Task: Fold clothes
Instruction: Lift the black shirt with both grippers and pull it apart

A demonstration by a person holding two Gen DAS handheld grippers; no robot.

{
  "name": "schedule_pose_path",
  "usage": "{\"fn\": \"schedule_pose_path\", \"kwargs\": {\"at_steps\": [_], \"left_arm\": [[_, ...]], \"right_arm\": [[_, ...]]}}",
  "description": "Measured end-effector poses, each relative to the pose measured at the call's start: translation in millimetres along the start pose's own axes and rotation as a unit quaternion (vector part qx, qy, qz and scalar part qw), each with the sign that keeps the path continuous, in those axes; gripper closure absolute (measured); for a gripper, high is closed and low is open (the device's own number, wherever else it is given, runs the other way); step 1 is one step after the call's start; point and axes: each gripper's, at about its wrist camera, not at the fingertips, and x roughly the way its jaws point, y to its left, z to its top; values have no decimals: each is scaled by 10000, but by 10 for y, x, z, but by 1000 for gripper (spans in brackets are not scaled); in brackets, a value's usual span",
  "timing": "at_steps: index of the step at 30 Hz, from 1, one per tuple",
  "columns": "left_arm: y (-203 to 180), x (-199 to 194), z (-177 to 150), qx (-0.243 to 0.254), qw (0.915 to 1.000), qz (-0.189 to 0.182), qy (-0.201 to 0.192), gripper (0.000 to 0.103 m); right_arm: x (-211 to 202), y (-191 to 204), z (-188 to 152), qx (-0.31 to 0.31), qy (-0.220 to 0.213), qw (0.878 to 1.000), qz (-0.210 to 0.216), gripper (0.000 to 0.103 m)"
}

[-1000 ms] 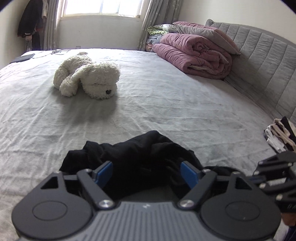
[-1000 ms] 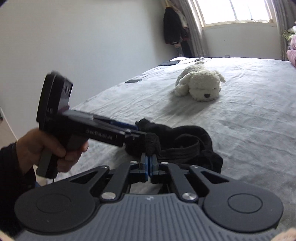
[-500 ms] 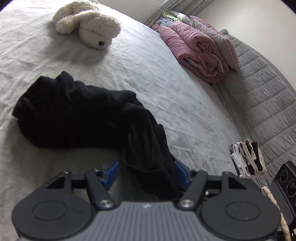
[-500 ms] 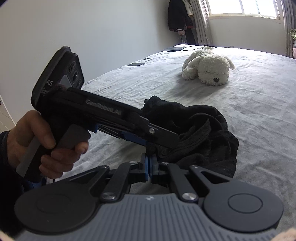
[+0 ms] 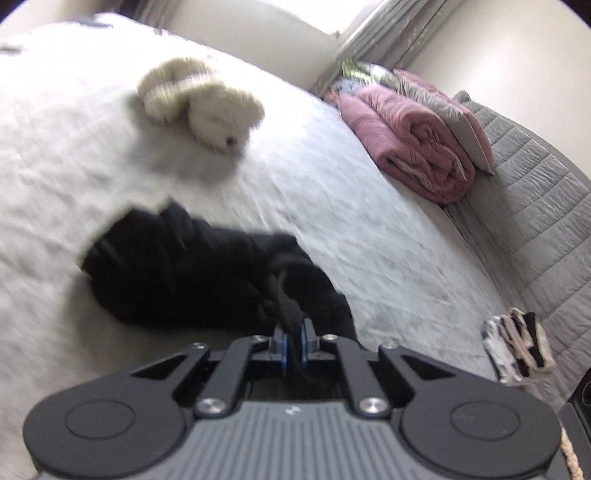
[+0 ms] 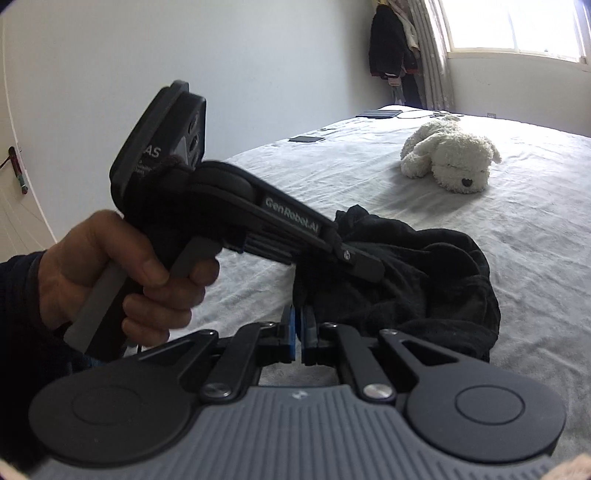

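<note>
Black garment (image 5: 207,273) lies bunched on the bed (image 5: 369,221), just ahead of both grippers — left gripper (image 5: 292,341) jaws have just closed on a fold, right gripper (image 6: 298,334) jaws pinched shut on its near edge.

A wide bed under a pale grey sheet (image 6: 498,236) fills the room below plain white walls (image 6: 221,55). Daylight enters a curtained window (image 6: 517,26) at one o'clock; a grey quilted headboard (image 5: 535,206) runs at three o'clock.
</note>
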Motion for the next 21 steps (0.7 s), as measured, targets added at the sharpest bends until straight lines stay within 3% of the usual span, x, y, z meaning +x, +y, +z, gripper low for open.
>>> {"fn": "schedule_pose_path", "kwargs": {"at_steps": [2, 11, 13, 19, 20, 21], "left_arm": [[73, -85, 50, -36, 9999, 111, -114, 97], [191, -261, -130, 398, 9988, 284, 68, 97], [185, -245, -191, 498, 9982, 286, 166, 97], [195, -150, -295, 599, 9969, 285, 416, 97], [206, -144, -302, 593, 9969, 282, 441, 97], [223, -142, -306, 582, 9969, 290, 454, 96]], "right_arm": [[-3, -13, -9, -60, 9, 10000, -71, 90], [-98, -412, 66, 289, -156, 9959, -841, 90], [-11, -468, 82, 177, -67, 9941, -1064, 90], [440, -537, 231, -332, 340, 9925, -1125, 87], [551, -503, 288, -586, 425, 9905, -1172, 80], [675, -458, 349, -882, 493, 9872, -1236, 60]]}}
